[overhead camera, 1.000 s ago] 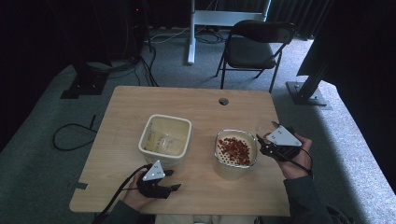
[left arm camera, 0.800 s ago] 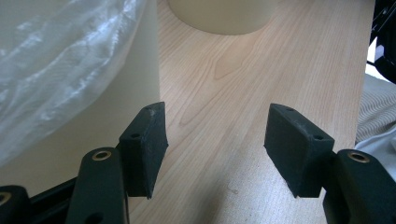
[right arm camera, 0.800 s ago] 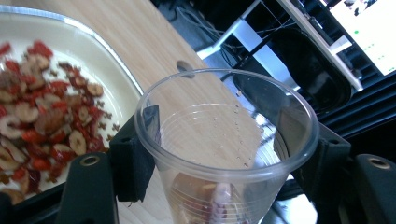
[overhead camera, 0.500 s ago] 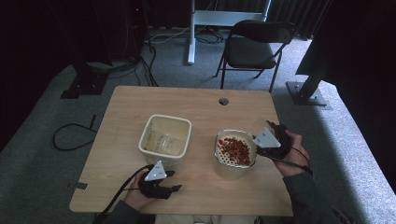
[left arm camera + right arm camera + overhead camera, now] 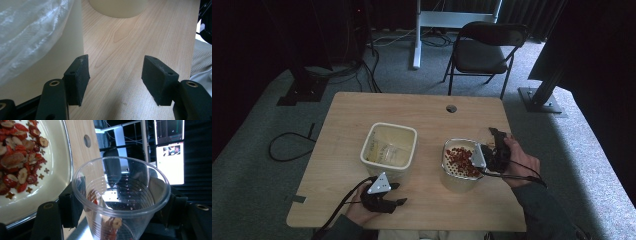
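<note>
Cup (image 5: pixel 120 202) clamped in my right claw (image 5: pixel 492 152), tilted at the bowl (image 5: pixel 460 162) rim near the table's right edge; my left claw (image 5: pixel 115 80) gapes empty.

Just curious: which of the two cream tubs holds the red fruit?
The right tub, beside the right gripper and its cup. The left tub holds just clear plastic.
</note>
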Action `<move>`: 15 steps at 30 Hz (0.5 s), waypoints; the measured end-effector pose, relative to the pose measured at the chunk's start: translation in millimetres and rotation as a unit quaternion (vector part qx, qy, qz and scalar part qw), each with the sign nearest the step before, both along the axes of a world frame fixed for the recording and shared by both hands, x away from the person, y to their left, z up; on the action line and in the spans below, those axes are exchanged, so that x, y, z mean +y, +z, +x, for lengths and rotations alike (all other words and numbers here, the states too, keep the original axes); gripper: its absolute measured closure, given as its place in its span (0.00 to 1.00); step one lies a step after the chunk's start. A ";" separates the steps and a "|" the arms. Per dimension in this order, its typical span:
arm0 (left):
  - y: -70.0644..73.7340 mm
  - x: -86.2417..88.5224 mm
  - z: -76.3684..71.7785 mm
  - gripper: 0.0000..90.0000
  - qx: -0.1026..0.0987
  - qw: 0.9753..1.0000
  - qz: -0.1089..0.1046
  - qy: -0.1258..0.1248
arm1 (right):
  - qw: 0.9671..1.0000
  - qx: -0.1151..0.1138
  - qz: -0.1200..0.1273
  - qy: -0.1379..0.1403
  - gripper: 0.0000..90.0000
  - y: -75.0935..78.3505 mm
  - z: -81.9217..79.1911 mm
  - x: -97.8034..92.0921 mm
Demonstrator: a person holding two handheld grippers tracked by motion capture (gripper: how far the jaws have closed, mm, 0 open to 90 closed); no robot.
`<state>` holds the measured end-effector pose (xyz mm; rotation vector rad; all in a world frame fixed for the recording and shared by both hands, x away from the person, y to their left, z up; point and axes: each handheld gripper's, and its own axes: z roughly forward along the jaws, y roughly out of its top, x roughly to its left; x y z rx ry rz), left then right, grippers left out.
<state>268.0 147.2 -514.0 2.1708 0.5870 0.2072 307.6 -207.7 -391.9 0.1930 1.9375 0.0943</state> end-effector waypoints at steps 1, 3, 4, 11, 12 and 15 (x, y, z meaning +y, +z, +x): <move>-0.1 -0.1 0.1 0.44 0.000 1.000 0.001 0.000 | 1.000 -0.006 -0.011 0.001 0.35 -0.2 -0.4 1.3; -0.2 -0.1 0.4 0.44 0.001 1.000 0.000 -0.001 | 0.999 -0.014 -0.037 0.005 0.35 -0.5 -1.7 3.8; -0.3 -0.3 0.4 0.44 0.001 1.000 0.000 -0.001 | 0.999 -0.017 -0.047 0.007 0.35 -0.7 -2.4 5.1; -0.3 -0.4 0.3 0.44 0.000 1.000 0.000 -0.001 | 0.995 -0.039 -0.094 0.023 0.35 -1.1 -6.4 11.3; -0.3 -0.4 0.3 0.44 0.000 1.000 0.000 -0.001 | 0.994 -0.041 -0.099 0.024 0.35 -1.4 -7.3 12.3; -0.5 -0.4 0.3 0.44 0.000 1.000 0.000 0.000 | 0.991 -0.048 -0.121 0.031 0.35 -2.9 -10.1 15.6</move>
